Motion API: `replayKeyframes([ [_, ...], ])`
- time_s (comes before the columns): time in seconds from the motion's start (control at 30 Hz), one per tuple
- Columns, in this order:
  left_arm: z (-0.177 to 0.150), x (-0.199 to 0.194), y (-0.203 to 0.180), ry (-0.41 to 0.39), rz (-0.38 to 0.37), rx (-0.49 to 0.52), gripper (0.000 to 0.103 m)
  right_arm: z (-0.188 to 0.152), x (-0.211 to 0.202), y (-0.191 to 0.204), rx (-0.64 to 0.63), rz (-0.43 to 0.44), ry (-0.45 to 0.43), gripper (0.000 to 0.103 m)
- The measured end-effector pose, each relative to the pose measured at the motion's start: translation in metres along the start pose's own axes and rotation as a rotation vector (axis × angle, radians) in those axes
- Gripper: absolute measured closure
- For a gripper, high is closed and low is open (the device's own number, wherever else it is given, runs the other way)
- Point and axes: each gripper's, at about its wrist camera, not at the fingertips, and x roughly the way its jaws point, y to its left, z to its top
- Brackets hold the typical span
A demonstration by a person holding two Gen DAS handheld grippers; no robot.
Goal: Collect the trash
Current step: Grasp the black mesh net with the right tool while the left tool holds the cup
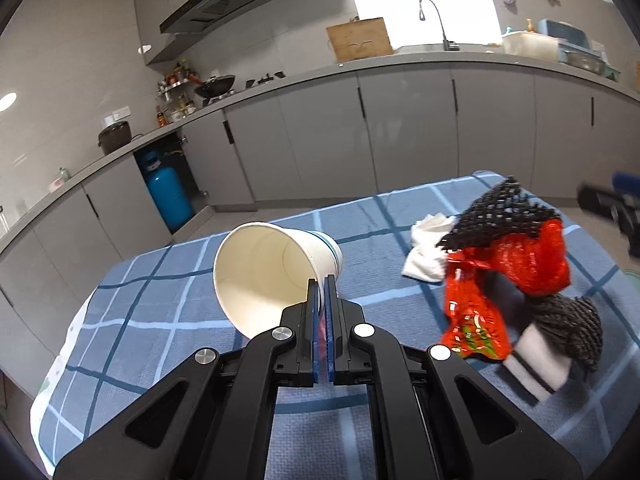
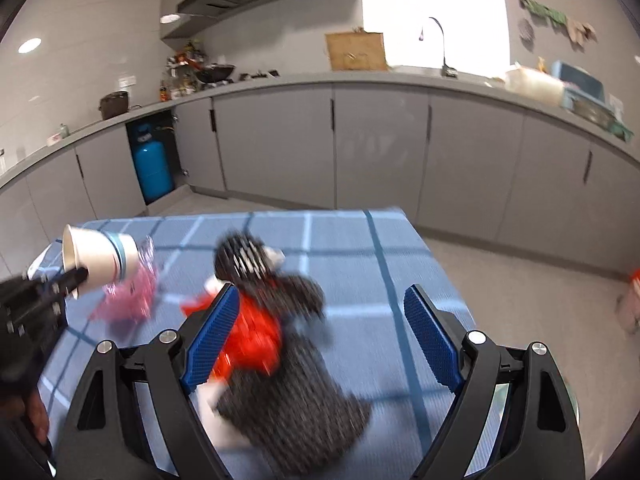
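My left gripper point(image 1: 322, 280) is shut on the wall of a white paper cup point(image 1: 272, 276), which hangs tilted above the blue checked tablecloth point(image 1: 160, 320) with its mouth toward the camera. The right wrist view shows the same cup point(image 2: 100, 264) at the left, with a pink wrapper point(image 2: 128, 296) just beyond it. My right gripper point(image 2: 320, 304) is open over a trash pile, touching none of it. The pile holds black foam netting point(image 1: 500, 212), a red wrapper point(image 1: 516, 264), a white tissue point(image 1: 428, 244) and a grey-black net sleeve point(image 2: 296, 392); the right view is blurred.
The table's far edge point(image 2: 320, 212) drops to a tiled floor. Grey cabinets and a counter point(image 1: 400, 60) run behind, with a blue gas cylinder point(image 1: 168, 196) in an open bay. Something red and blurred point(image 2: 634, 280) stands on the floor at the right.
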Motion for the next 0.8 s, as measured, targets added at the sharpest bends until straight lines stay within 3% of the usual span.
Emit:
replayKeyframes([
  [0.13,0.002,0.01,0.009,0.018,0.01,-0.017,0.099,0.022,0.024,0.018,-0.035,0.04,-0.009,0.02],
  [0.23,0.004,0.018,0.014,0.033,0.01,-0.034,0.099,0.028,0.045,0.031,-0.065,0.063,0.031,0.021],
  [0.33,0.004,0.025,0.017,0.045,0.004,-0.048,0.099,0.022,0.061,0.04,-0.095,0.085,0.092,0.03],
  [0.5,0.003,0.029,0.021,0.054,-0.006,-0.06,0.099,0.007,0.07,0.05,-0.14,0.09,0.173,0.088],
  [0.6,0.004,0.025,0.023,0.047,-0.007,-0.064,0.099,0.004,0.058,0.053,-0.131,0.107,0.144,0.095],
  [0.8,0.013,0.008,0.024,0.009,-0.003,-0.068,0.099,0.017,0.024,0.047,-0.095,0.121,0.036,0.096],
])
